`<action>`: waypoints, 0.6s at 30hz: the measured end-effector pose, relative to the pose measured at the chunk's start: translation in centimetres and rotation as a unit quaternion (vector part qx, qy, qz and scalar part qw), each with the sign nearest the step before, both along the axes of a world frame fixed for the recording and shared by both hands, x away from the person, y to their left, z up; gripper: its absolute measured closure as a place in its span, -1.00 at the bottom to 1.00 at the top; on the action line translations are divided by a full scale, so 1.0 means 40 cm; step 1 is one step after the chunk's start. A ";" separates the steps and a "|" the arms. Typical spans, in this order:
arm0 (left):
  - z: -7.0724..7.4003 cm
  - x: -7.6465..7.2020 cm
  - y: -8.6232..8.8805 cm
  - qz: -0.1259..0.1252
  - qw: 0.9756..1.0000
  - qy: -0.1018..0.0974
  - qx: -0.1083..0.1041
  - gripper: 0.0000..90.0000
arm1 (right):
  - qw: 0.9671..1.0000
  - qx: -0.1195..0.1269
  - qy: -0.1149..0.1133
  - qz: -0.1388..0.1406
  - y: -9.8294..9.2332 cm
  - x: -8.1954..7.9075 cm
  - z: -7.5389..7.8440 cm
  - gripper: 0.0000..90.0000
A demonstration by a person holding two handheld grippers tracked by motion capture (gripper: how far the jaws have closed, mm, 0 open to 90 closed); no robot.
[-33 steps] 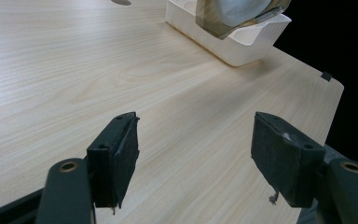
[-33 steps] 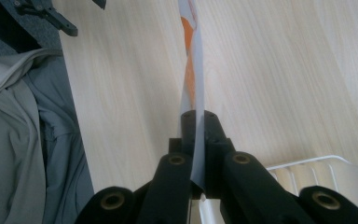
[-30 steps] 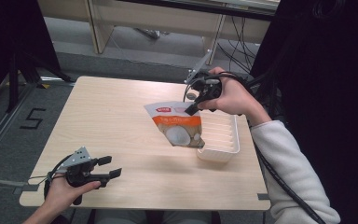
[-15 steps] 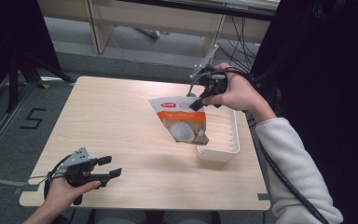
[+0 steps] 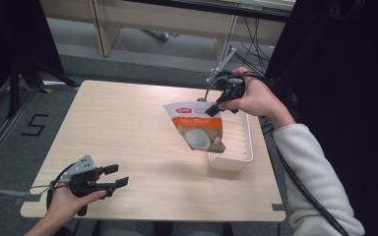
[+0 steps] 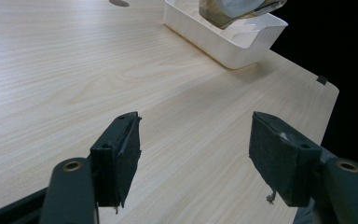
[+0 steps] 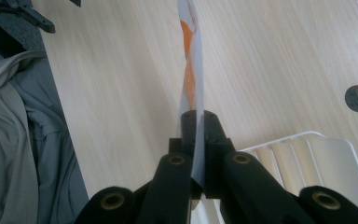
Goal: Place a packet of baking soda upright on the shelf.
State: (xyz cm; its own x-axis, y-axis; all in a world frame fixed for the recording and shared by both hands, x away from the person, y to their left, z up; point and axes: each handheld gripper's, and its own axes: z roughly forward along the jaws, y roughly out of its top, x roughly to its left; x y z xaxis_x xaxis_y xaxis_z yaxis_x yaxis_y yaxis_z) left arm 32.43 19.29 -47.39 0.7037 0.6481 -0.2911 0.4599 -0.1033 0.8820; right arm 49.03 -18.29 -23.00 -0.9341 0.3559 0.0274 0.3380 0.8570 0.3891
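right gripper [image 5: 210, 111] pinches bag [image 5: 198, 129] by its top edge | bag hangs over white tray [image 5: 243, 147] | left gripper [image 5: 119, 175] spread wide, holding nothing, far from tray | risk: thin pinch slips, bag falls outside tray

Even, soft light on the pale desk [image 5: 128, 128]; frame edges fall dark, and the near fingers [image 6: 116, 158] look soft.
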 end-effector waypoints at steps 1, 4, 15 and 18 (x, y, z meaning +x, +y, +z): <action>0.000 0.000 0.000 0.000 1.000 0.001 0.000 -0.27 | 1.000 0.000 0.000 0.000 0.000 0.000 0.000 1.00; -0.001 0.000 -0.001 0.001 1.000 0.001 0.001 -0.28 | 1.000 0.003 0.004 -0.012 -0.007 -0.001 0.000 1.00; -0.002 0.001 0.000 0.001 1.000 0.004 0.004 -0.31 | 1.000 0.001 -0.013 -0.005 -0.038 0.022 -0.004 1.00; -0.003 0.005 0.002 -0.008 1.000 -0.004 0.005 -0.31 | 1.000 0.001 -0.008 -0.018 -0.046 0.024 -0.002 1.00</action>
